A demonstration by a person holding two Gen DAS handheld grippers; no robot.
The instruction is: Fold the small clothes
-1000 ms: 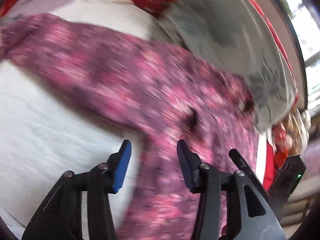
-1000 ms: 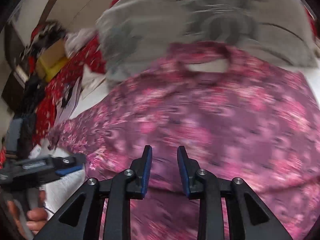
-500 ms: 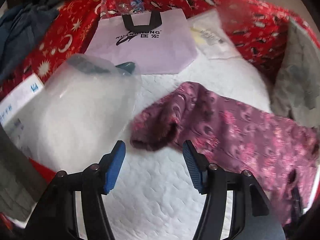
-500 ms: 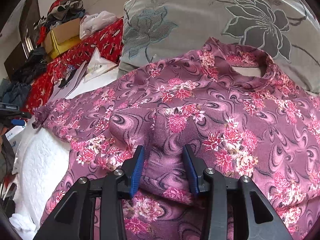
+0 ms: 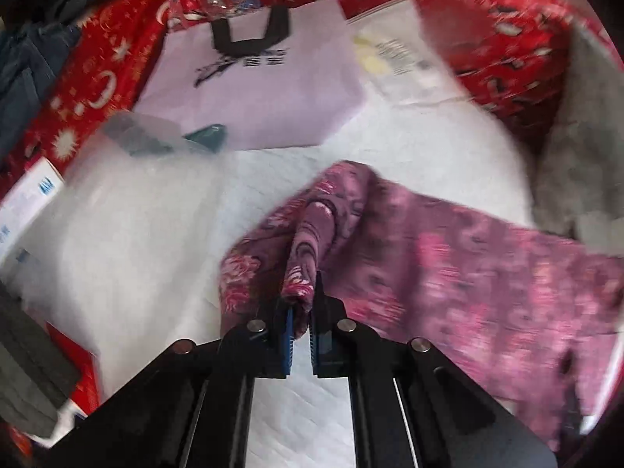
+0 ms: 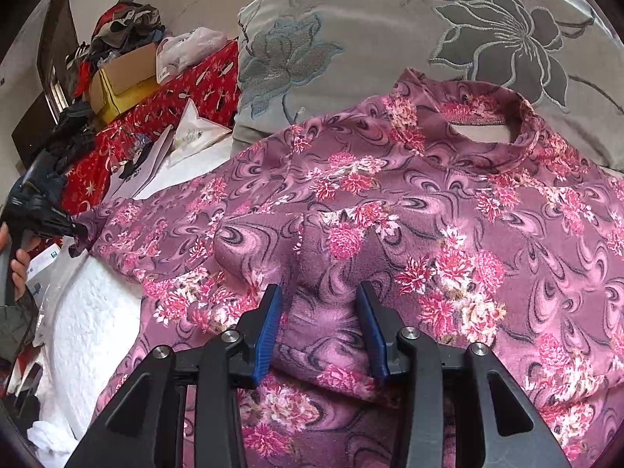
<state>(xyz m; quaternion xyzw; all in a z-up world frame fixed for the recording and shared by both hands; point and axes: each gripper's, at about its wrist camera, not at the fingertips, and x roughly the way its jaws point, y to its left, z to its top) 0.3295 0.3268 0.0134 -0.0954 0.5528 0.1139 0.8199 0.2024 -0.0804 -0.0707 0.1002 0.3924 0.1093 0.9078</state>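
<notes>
A purple top with pink flowers (image 6: pixel 390 214) lies spread on a white quilted bed cover (image 6: pixel 93 312), collar (image 6: pixel 483 124) at the far side. My left gripper (image 5: pixel 300 312) is shut on the cuff end of the top's sleeve (image 5: pixel 308 257), which bunches up between the blue pads. That gripper also shows at the far left of the right wrist view (image 6: pixel 50 218), at the sleeve's end. My right gripper (image 6: pixel 318 308) is open, its fingers astride a raised fold of the top's body, low over the cloth.
A grey flowered pillow (image 6: pixel 351 39) lies behind the collar. A pale lilac bag (image 5: pixel 257 82), papers (image 5: pixel 405 66) and a clear plastic packet (image 5: pixel 128 179) lie on the bed near the sleeve. Red patterned cloth (image 5: pixel 97 78), boxes (image 6: pixel 124 78) and dark clothes border the left side.
My left gripper has closed on the sleeve's cuff, which it was open in front of half a second ago. My right gripper has opened a little wider over the top's body.
</notes>
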